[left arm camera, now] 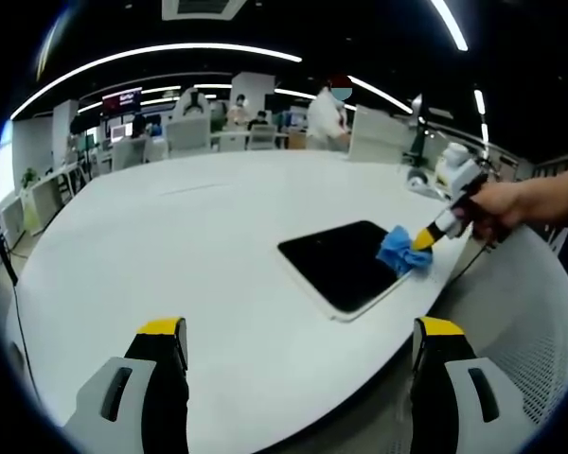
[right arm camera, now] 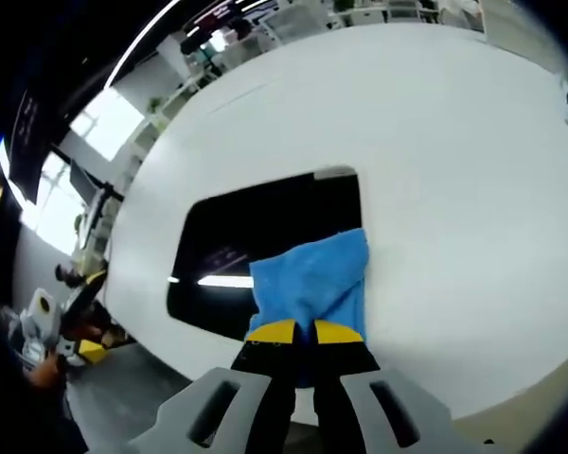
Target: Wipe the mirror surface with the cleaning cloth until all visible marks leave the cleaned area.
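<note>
**Cloth on the mirror's edge**

The left tongs [left arm camera: 298, 355] hang open over the white table [left arm camera: 170, 236], holding nothing. Ahead of them the dark mirror [left arm camera: 346, 260] lies flat near the table's edge. On its right corner rests the blue cloth [left arm camera: 399, 250], pinched by the right tongs [left arm camera: 423, 242], which a hand [left arm camera: 502, 206] holds. In the right gripper view the cloth [right arm camera: 317, 274] lies partly on the mirror [right arm camera: 256, 246], partly on the table [right arm camera: 454, 170], clamped in the closed right tongs [right arm camera: 303, 331].

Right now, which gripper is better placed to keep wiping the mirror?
Right. The right gripper is shut on the cloth, which lies on the mirror. The left gripper is open, short of the mirror.
</note>
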Available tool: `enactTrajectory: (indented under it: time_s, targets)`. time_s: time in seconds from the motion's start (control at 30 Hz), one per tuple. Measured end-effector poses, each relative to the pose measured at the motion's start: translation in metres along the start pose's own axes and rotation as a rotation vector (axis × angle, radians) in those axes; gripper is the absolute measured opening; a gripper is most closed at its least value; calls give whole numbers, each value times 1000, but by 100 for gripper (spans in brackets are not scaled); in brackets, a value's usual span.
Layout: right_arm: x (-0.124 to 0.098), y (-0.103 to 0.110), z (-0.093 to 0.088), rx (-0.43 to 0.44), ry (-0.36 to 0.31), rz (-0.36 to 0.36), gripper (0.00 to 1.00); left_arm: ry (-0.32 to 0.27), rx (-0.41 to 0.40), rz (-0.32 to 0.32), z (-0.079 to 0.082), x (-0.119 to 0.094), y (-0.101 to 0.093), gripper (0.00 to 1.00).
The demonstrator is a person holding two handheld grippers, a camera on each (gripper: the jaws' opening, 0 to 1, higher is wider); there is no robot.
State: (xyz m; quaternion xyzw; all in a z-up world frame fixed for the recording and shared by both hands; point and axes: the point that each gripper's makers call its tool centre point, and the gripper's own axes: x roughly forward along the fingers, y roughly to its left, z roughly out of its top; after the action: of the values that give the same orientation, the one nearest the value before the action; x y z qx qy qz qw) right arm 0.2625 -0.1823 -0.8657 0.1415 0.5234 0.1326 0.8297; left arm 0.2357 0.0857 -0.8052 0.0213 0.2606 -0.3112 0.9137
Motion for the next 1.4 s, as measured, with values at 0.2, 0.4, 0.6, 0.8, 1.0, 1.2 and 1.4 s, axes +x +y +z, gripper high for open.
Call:
enactTrajectory:
  time_s: [0.2,0.4,0.6,0.8,1.0,1.2,1.4]
  targets:
    - [4,-2,11,-5,3,-13,0,2,-1,-3,-1,1,0,99]
    - [9,-5,24,-7,1,-23,0,5,-2,-4,-1,1,0,99]
    - [16,-10,38,-18,0,-32,0,2,-7,-2,0,1,0,99]
    - [24,-15,54,-28,0,-41,0,-1,-7,0,1,1,0,99]
    - [30,-19,70,-46,3,-56,0,-1,-9,2,0,1,1,99]
    - [38,-23,84,-45,0,-64,0,3,-10,-9,0,2,-1,99]
    - [44,-26,96,-49,-3,-72,0,1,-13,-6,0,2,1,99]
